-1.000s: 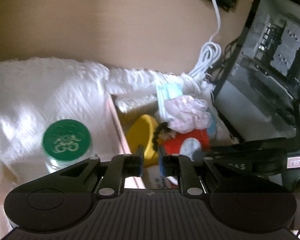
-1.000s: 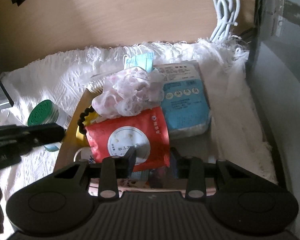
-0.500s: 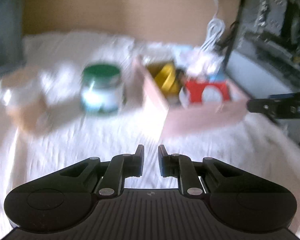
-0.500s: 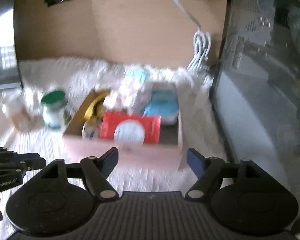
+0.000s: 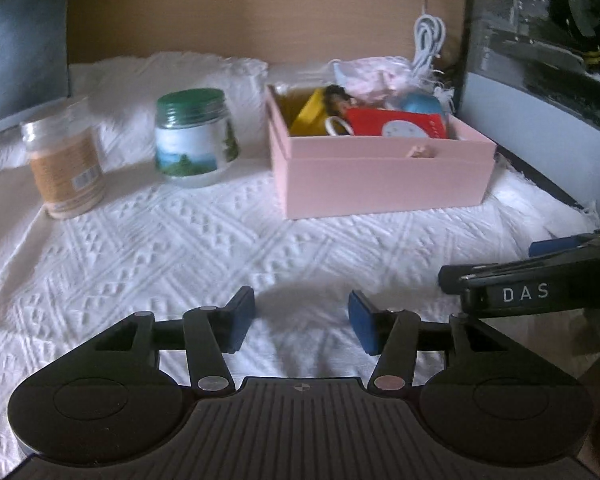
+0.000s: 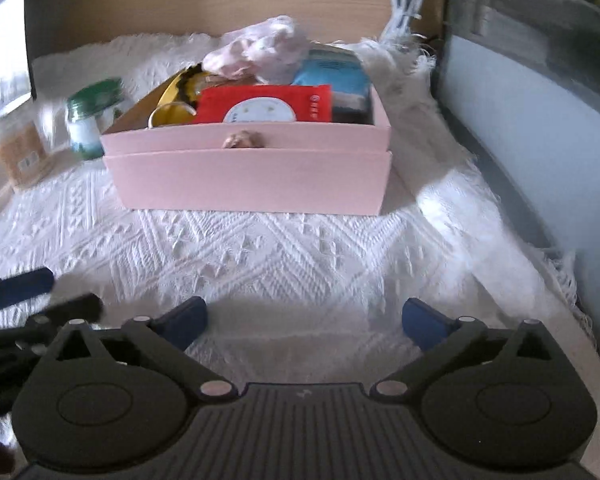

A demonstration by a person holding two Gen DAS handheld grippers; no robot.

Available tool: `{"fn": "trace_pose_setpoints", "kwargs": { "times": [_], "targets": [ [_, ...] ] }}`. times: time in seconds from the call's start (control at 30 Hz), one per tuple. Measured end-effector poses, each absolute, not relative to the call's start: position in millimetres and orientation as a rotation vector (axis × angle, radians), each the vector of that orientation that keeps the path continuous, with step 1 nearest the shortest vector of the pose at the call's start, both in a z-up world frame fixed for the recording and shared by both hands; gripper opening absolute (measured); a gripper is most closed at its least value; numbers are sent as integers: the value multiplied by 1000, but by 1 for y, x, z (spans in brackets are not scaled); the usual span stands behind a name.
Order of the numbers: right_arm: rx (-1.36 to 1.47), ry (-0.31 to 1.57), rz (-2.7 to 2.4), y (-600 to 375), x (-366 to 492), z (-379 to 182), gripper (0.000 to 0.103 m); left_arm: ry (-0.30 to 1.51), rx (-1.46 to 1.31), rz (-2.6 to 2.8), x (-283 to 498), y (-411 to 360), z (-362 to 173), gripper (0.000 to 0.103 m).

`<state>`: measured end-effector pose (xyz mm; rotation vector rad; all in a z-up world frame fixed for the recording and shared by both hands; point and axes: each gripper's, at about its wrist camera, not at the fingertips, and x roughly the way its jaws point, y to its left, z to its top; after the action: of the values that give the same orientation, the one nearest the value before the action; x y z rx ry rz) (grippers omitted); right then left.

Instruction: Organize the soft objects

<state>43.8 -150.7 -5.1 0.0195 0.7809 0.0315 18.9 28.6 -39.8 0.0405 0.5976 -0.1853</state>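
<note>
One pink box [image 6: 252, 176]; two jars: green-lidded [image 5: 192, 136], amber [image 5: 66, 168]; one white cloth [image 6: 260, 256].

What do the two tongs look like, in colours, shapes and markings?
Both the left tongs and the right tongs are black plastic, with a ribbed flat body, two round discs at the sides, silver rivets on the link arms, and blue pads on the fingertips. The right one carries white letters "DAS" on its side.
</note>
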Motion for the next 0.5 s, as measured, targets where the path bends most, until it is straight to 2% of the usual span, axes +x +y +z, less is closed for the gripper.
{"fn": "trace_pose_setpoints", "kwargs": {
  "times": [0.5],
  "targets": [
    [13,680,59,-157,33,-14,103,584,25,-119,21,19,-43,56]
  ]
}}
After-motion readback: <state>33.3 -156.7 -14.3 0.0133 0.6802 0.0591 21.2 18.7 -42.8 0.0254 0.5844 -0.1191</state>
